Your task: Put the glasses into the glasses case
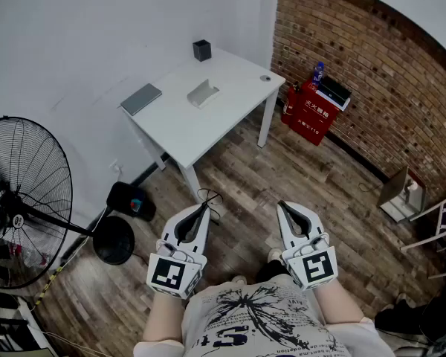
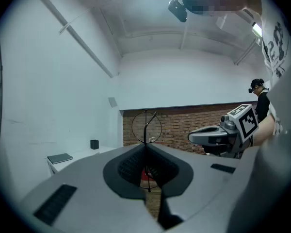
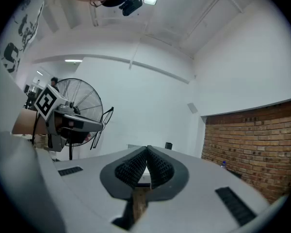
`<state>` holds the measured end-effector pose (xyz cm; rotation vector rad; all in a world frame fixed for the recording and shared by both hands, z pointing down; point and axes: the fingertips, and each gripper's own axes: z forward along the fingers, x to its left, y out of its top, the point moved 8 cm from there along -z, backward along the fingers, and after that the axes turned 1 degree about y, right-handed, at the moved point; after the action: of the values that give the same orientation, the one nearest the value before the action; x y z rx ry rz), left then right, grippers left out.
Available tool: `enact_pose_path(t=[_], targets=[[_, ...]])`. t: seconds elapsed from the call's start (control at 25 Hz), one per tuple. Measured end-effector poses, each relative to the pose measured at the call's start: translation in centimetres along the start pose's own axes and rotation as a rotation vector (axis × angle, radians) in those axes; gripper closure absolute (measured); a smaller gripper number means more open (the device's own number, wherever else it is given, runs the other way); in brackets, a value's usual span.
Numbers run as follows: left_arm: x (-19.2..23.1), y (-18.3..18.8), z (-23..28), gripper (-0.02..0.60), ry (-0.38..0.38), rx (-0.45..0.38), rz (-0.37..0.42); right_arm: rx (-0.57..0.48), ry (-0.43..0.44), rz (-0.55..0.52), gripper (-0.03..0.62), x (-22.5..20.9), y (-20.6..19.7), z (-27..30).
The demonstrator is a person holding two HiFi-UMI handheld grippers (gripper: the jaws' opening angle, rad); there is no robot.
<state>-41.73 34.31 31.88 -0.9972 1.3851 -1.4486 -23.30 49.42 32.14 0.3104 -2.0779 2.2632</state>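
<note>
Looks like the carry step to me. The white table (image 1: 230, 99), smooth and flat-topped, stands well ahead of both claws. The glasses case (image 1: 203, 93) sits on it, pale and boxy, and seems to be open. The left gripper (image 1: 205, 207) is clenched on the glasses (image 2: 145, 125), a thin dark wire frame with round lenses sticking out just past its tip. The right gripper (image 1: 282, 205) is pinched closed on nothing, with its ribbed pads touching. The next move probably means walking up and bringing the frame over the case. I'd go gently, since that wire looks bendy.
</note>
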Motion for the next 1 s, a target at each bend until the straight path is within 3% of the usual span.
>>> enact_pose_path(t=[0.56,1.0], targets=[[0.6,-0.2,0.9,0.566,-0.015,0.001,-0.009,0.007,-0.027,0.021,0.580,-0.2,-0.2,0.7],[2.6,-1.2,5.7,0.566,0.078,0.043,-0.017,0.018,0.057,0.066,0.579,-5.0,-3.1,6.5]])
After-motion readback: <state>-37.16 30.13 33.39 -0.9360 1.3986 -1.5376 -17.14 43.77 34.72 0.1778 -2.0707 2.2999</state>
